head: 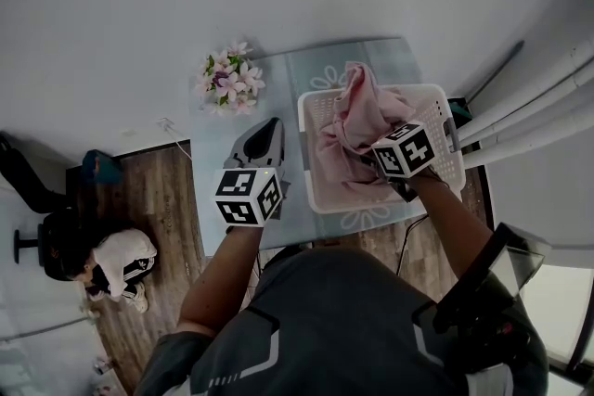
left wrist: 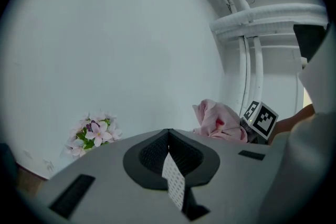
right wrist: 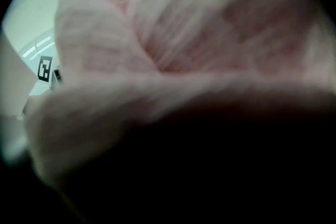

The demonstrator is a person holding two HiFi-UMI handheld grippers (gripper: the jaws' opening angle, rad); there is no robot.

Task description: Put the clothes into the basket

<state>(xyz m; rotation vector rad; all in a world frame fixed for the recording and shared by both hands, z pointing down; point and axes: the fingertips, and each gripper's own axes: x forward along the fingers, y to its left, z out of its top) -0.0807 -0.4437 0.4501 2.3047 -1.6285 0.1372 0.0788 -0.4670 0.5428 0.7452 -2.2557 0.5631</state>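
Observation:
A pink garment [head: 357, 121] lies bunched in the white slatted basket [head: 311, 185] at the table's right, its top peaking over the far rim. My right gripper [head: 373, 165] is sunk into this cloth, and pink fabric [right wrist: 173, 44] fills the right gripper view and hides the jaws, which stand wide apart. My left gripper [head: 275, 123] hovers over the glass table [head: 297, 74] left of the basket, shut and empty, its tips [left wrist: 168, 132] meeting. From the left gripper view the pink garment [left wrist: 218, 120] and the right gripper's marker cube [left wrist: 260, 118] show at the right.
A bunch of pink flowers [head: 230, 79] stands at the table's far left corner, close to the wall. White pipes [head: 534, 102] run along the right. A person [head: 111, 260] crouches on the wood floor at the left.

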